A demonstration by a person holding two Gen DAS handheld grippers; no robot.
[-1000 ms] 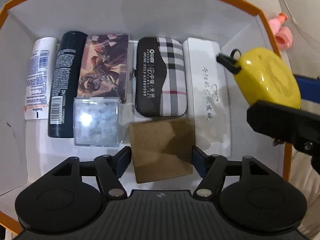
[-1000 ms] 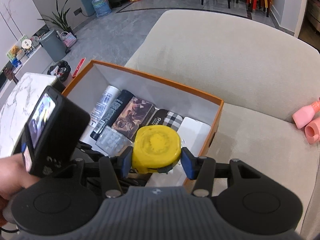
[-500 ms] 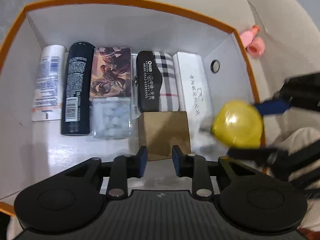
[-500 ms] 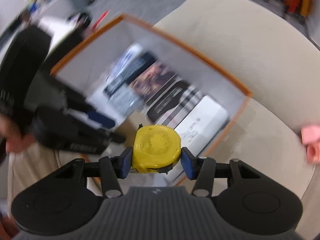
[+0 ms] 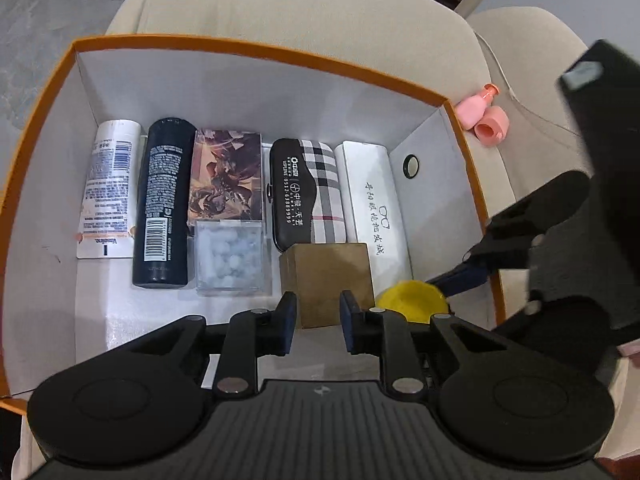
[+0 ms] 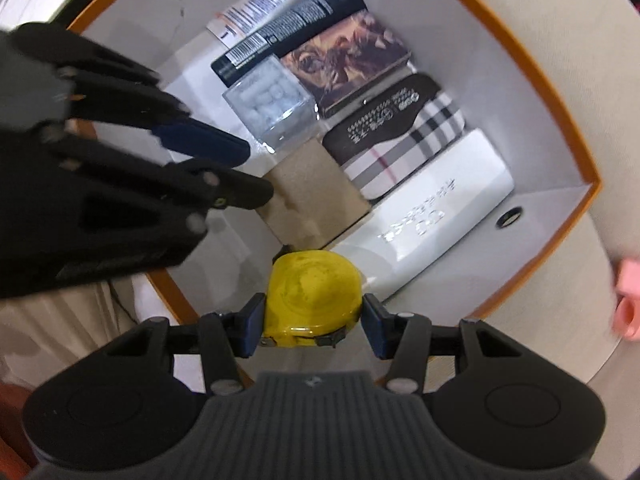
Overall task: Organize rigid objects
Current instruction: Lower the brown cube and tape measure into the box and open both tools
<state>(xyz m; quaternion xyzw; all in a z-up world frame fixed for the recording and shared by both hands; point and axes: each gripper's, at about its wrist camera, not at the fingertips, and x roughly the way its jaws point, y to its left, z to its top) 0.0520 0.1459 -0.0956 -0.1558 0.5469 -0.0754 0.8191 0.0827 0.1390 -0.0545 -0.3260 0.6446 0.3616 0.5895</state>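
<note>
Tape measure (image 6: 313,294), yellow and round, sits pinched in the right claw (image 6: 313,320) above the free corner of the orange-rimmed box (image 5: 256,51), beside the brown block (image 5: 328,280), likely to complete the neat rows. Left claw (image 5: 318,322) hangs empty, jaws narrowed. That box rests on a beige sofa (image 5: 304,8); grey floor shows behind.

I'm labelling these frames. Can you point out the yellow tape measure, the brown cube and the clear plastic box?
yellow tape measure (image 6: 314,290): right wrist view, its round top face.
brown cube (image 5: 328,268): left wrist view, its top face.
clear plastic box (image 5: 230,254): left wrist view, its lid.
</note>
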